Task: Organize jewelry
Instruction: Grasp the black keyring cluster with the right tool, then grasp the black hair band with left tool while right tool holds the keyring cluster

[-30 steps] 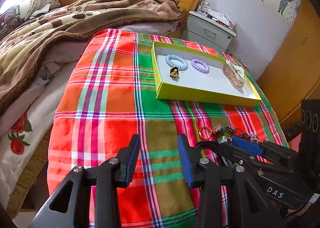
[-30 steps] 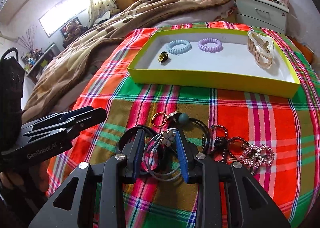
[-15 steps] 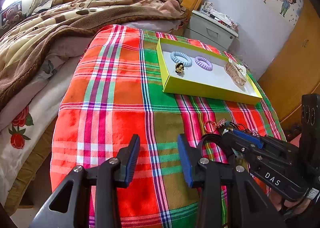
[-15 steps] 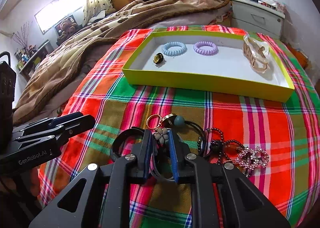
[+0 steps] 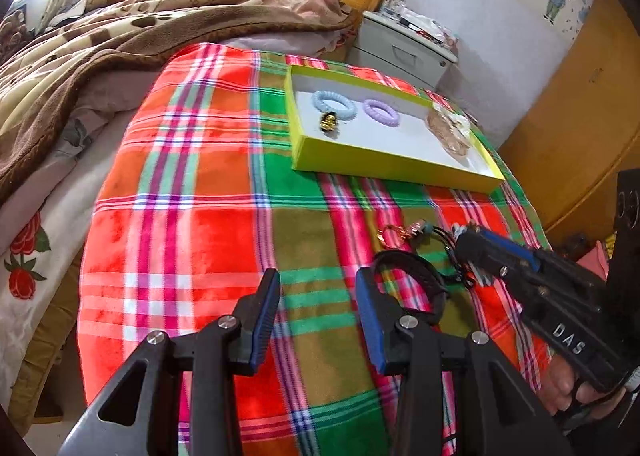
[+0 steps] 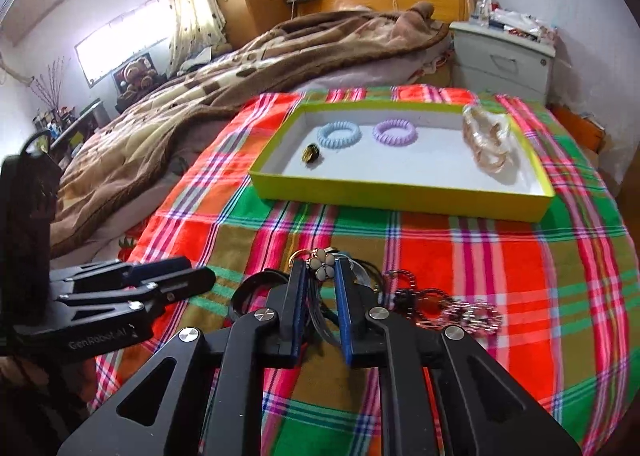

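My right gripper (image 6: 321, 272) is shut on a flower hair tie (image 6: 322, 265), its white flower charm between the fingertips, lifted just above the plaid cloth. It also shows in the left wrist view (image 5: 466, 236). Under it lie a black band (image 6: 250, 288), a gold ring (image 6: 298, 256) and a beaded chain (image 6: 452, 308). The yellow-green box (image 6: 400, 198) beyond holds a blue coil tie (image 6: 339, 134), a purple coil tie (image 6: 395, 132), a small gold piece (image 6: 311, 154) and an amber clip (image 6: 488, 144). My left gripper (image 5: 318, 288) is open and empty to the left.
The plaid blanket (image 5: 192, 192) covers a round-edged surface that drops off at left and front. A brown blanket (image 6: 240, 68) lies on the bed behind. A grey nightstand (image 6: 504, 60) stands at the back right.
My right gripper closed on the flower hair tie and lifted it slightly off the pile. The left gripper stayed open and pulled back a little.
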`<move>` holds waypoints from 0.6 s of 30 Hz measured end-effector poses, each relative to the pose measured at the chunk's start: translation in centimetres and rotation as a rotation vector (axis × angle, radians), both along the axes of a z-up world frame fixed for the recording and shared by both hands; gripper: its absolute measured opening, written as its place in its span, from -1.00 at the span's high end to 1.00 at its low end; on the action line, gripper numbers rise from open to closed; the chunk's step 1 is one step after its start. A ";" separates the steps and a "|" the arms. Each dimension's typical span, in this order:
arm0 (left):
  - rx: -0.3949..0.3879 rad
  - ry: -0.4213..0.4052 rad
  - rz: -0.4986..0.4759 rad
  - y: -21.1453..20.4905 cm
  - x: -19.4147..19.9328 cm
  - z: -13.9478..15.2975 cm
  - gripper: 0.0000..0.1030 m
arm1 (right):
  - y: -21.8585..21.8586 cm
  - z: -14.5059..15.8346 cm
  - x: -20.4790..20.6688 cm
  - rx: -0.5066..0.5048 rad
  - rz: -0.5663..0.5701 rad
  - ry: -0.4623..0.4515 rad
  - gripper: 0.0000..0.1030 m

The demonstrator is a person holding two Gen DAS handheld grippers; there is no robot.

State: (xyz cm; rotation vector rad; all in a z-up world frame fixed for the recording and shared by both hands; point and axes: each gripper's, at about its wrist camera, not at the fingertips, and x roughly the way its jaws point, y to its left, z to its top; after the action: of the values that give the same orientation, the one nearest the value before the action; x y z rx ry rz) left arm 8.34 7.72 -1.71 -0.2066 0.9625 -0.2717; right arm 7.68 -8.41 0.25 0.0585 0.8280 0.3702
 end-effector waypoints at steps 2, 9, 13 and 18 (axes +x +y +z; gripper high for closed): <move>-0.003 0.000 -0.021 -0.4 -0.2 0.1 0.21 | -0.6 0.3 -0.3 0.009 -0.008 -0.007 0.71; 0.055 -0.027 -0.110 -2.5 -0.8 0.7 0.20 | -2.5 0.8 -1.3 0.027 -0.041 -0.025 0.71; 0.063 -0.010 -0.115 -3.2 -0.1 0.4 0.19 | -3.1 0.9 -1.6 0.031 -0.054 -0.032 0.71; 0.109 0.002 -0.104 -3.9 1.1 -0.1 0.19 | -3.6 0.9 -1.8 0.039 -0.065 -0.038 0.71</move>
State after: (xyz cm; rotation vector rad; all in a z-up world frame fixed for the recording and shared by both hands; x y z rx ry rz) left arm 9.47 3.79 -1.81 -0.0572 0.9882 -0.3136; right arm 5.84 -12.05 1.14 0.1141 0.7793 0.3250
